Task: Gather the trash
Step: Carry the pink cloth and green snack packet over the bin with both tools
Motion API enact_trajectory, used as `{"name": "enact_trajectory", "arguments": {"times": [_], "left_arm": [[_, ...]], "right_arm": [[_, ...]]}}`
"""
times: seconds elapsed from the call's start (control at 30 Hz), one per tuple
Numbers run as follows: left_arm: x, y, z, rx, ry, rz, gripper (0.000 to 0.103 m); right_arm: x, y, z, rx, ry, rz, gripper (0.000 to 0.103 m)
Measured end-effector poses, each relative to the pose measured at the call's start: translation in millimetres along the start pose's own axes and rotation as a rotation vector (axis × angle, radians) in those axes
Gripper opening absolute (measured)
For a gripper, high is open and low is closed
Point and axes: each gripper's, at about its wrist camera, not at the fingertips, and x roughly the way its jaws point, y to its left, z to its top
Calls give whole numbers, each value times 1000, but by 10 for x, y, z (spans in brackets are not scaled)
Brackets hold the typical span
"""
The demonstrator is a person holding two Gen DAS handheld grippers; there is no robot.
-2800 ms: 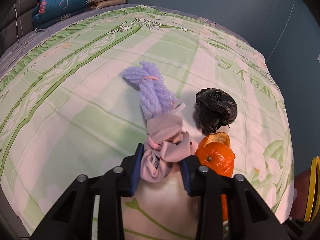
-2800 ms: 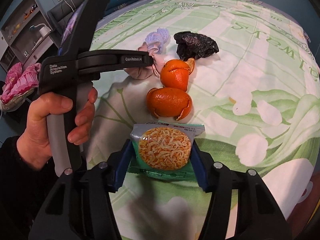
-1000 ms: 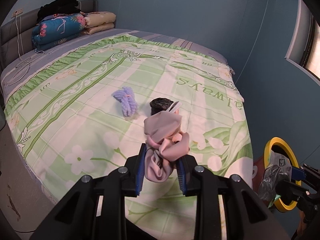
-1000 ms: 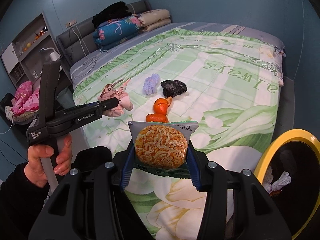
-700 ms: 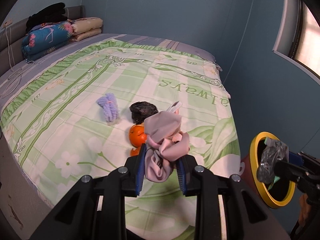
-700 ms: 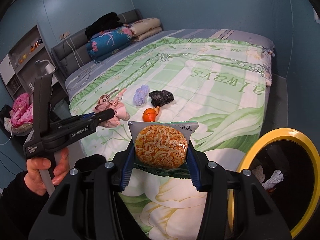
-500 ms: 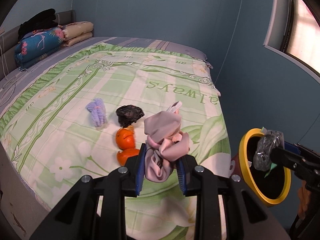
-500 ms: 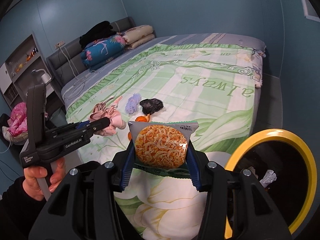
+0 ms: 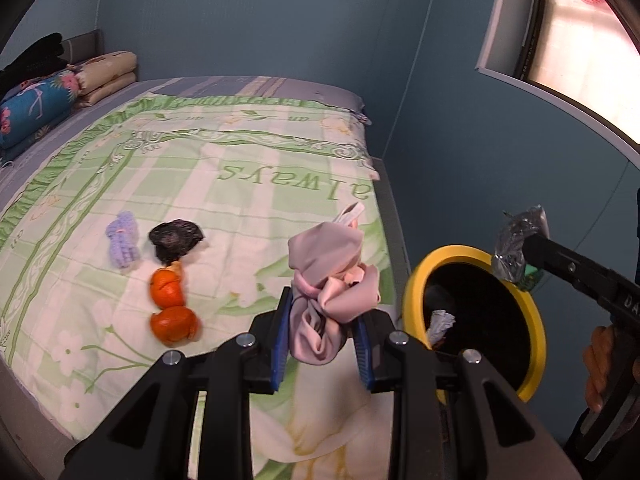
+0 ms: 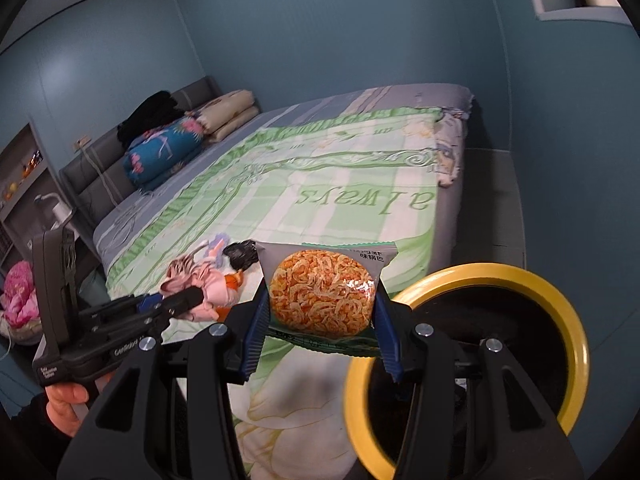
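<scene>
My left gripper (image 9: 322, 344) is shut on a crumpled pink cloth (image 9: 330, 284) and holds it in the air above the bed's near edge. My right gripper (image 10: 320, 320) is shut on a snack packet (image 10: 323, 293) with an orange picture, just left of the yellow-rimmed black trash bin (image 10: 576, 336). In the left wrist view the bin (image 9: 536, 332) stands on the floor to the right, with the packet (image 9: 516, 244) held over its far rim. Two orange peels (image 9: 170, 304), a black crumpled bag (image 9: 176, 238) and a purple bundle (image 9: 122, 240) lie on the bed.
The bed has a green and white quilt (image 9: 248, 184). Folded bedding and pillows (image 9: 44, 92) sit at its head. White crumpled paper (image 9: 440, 320) lies inside the bin. Blue walls close in behind and to the right, with a window (image 9: 576, 32) at the upper right.
Both grippers have lifted their loads off the bed and swung right toward the bin. The bin has come into full view beside them.
</scene>
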Motion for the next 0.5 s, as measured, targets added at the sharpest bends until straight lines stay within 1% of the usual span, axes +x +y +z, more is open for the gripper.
{"name": "enact_trajectory", "arguments": {"times": [0.1,0.2,0.3,0.5], "left_arm": [[47,-173,3,28,7,-26,26],[100,-323,1,54,18,-48,26],[163,-448,-12,72,31,-65,26],[307,-672,-44,96,59,-95,26]], "right_arm": [[-65,-168,12,30,-22,-36,46],[-96,-313,27,59,-29,-53,46],[-107,-494,31,92,-29,-91,46],[-63,-777,12,145,-16,-110,46]]}}
